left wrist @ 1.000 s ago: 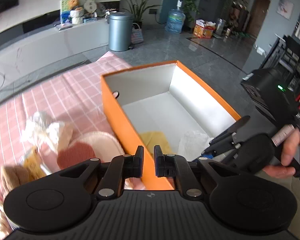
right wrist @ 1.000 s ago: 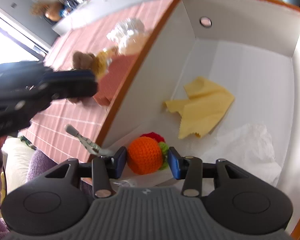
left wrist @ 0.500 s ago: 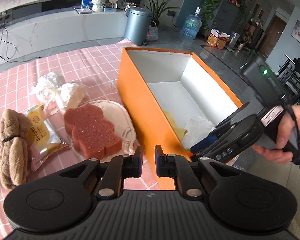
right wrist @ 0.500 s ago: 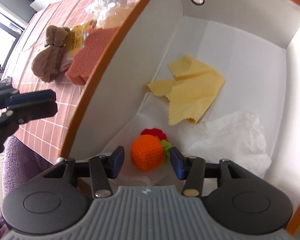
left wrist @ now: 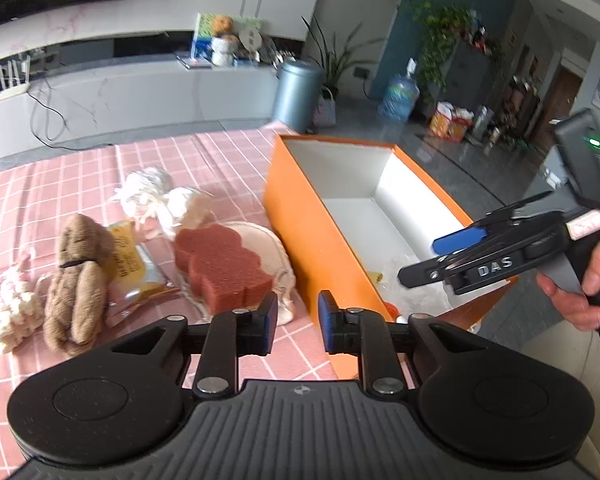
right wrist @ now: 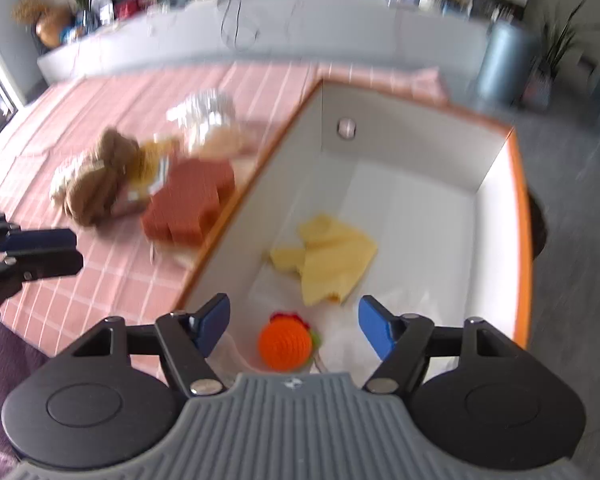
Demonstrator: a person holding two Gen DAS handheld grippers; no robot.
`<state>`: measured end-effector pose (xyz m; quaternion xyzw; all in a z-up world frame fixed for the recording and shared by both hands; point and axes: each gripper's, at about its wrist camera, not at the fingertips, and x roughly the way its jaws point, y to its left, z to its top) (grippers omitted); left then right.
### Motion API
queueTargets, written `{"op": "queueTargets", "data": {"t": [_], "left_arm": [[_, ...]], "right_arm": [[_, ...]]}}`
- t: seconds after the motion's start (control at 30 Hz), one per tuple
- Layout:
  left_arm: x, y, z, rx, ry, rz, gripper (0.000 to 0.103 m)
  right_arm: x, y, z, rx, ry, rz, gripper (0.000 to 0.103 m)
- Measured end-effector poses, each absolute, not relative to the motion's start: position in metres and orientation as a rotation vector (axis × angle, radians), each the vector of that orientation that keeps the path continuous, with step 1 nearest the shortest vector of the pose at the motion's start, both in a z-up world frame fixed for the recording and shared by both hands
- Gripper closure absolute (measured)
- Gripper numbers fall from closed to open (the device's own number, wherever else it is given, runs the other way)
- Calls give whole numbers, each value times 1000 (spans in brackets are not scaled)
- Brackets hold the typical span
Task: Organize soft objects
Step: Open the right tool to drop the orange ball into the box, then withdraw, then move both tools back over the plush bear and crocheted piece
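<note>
- Leftmost, toward the tablecloth's (left wrist: 80,168) left edge, lie a white knitted toy (left wrist: 8,308) and a brown plush bear (left wrist: 78,268); well apart from the box.
- Next, the red sponge (left wrist: 224,268) sits on a cream pad (left wrist: 278,252), just beside the orange box (left wrist: 312,240).
- Left gripper (left wrist: 297,322), slightly parted and empty, should probably widen, straddle the sponge's flat sides and squeeze gently.
- Right gripper (right wrist: 294,326), spread wide, hangs over the crocheted orange (right wrist: 285,345) in the box's near end; keep it clear.

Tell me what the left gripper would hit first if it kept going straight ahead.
Probably the near corner of the orange box: the left gripper points right at it, empty, with the red sponge just left of that line. Depth is unclear.
</note>
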<state>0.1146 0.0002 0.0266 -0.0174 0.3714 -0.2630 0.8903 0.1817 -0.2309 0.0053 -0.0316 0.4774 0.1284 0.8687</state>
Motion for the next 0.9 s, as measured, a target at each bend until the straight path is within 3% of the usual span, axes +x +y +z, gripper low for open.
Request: {"op": "queueTargets", "data": {"t": [0.27,0.4,0.57,0.7,0.9], "left_arm": [[92,32,25,-89,682,-472,73],[86,48,21,-125,646,-406,71],[81,70,11,-176,616,-325,53],[79,88,2,-209,589,-242,45],[80,122,-14,-263,582,-136,24]], "right_arm": [[141,-191,31,-84,737,239,31],[123,-162,36,-76,627,268,23],[110,-121,26,-83,549,325,23],[108,-91,6,-79,551,350,23],[116,-66,-21,-84,573,343,22]]}}
